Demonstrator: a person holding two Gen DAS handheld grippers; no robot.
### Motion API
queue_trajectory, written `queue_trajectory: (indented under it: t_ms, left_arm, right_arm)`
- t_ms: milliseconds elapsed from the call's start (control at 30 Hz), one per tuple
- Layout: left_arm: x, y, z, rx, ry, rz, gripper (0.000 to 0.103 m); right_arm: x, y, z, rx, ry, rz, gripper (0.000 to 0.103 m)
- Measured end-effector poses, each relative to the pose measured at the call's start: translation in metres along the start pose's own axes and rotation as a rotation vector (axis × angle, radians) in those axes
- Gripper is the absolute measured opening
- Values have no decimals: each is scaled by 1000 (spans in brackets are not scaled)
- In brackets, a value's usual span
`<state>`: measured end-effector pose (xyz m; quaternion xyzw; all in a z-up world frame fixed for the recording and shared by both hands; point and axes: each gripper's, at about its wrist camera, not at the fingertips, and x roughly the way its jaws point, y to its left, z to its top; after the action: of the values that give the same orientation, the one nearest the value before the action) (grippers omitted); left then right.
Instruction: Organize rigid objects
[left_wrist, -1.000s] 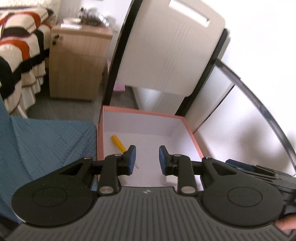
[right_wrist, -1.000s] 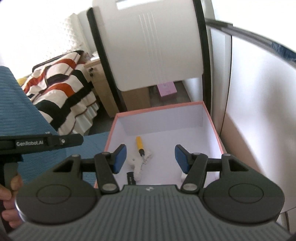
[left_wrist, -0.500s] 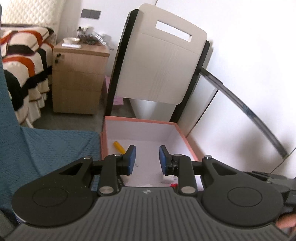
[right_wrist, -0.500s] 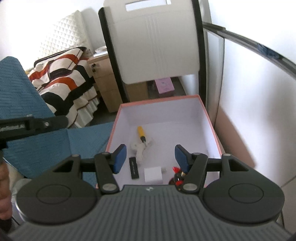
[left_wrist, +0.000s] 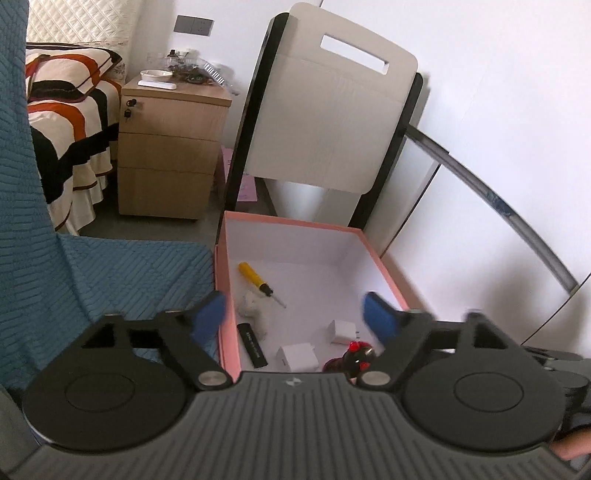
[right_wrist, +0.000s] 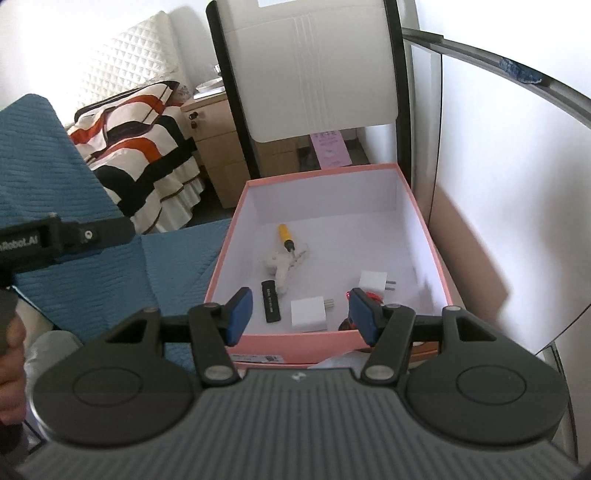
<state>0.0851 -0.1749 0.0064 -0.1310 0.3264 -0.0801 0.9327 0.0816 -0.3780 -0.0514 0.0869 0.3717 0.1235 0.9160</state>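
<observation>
**Both grippers hang open above a pink box of small items**

The left gripper (left_wrist: 293, 314) hovers over the near end of the pink box (left_wrist: 380, 258), its blue pads spread wide with nothing between them. The right gripper (right_wrist: 300, 314) sits above the near wall of the same box (right_wrist: 428, 236), its pads also apart and empty. Inside the box lie a yellow screwdriver (right_wrist: 285, 238), its tip touching a white crumpled object (right_wrist: 282, 264); a black stick (right_wrist: 270, 301); two white plug adapters, one near the front (right_wrist: 309, 314) and one further back (right_wrist: 373, 280); and a dark toy with red spots (left_wrist: 356, 356), partly hidden behind the right gripper's pad in the right wrist view. The box stands beside a blue quilted cover (left_wrist: 110, 273), below a white chair (left_wrist: 332, 110). A wooden nightstand (left_wrist: 166, 147) and striped bedding (right_wrist: 140, 136) fill the background.
</observation>
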Motion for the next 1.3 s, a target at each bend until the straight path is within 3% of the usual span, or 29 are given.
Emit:
queue_trajectory:
  t_ms: [367, 433, 567, 933, 1067, 1300]
  left_arm:
    - [-4, 0, -20, -18, 21, 33, 100]
    - [-6, 2, -23, -25, 17, 33, 100]
    - [-10, 3, -26, -35, 14, 61, 102]
    - [-8, -1, -31, -34, 17, 62, 103]
    - [-5, -3, -32, -21, 31, 94, 103]
    - [-1, -6, -33, -15, 53, 74, 103]
  right_arm:
    - [-9, -3, -18, 19, -2, -49, 67]
    - [-10, -5, -20, 21, 3, -43, 84]
    - [-14, -8, -23, -17, 3, -78, 103]
    - [-19, -17, -28, 27, -22, -83, 103]
    - [-20, -21, -27, 37, -27, -83, 103]
    - [-22, -22, -28, 40, -34, -93, 103]
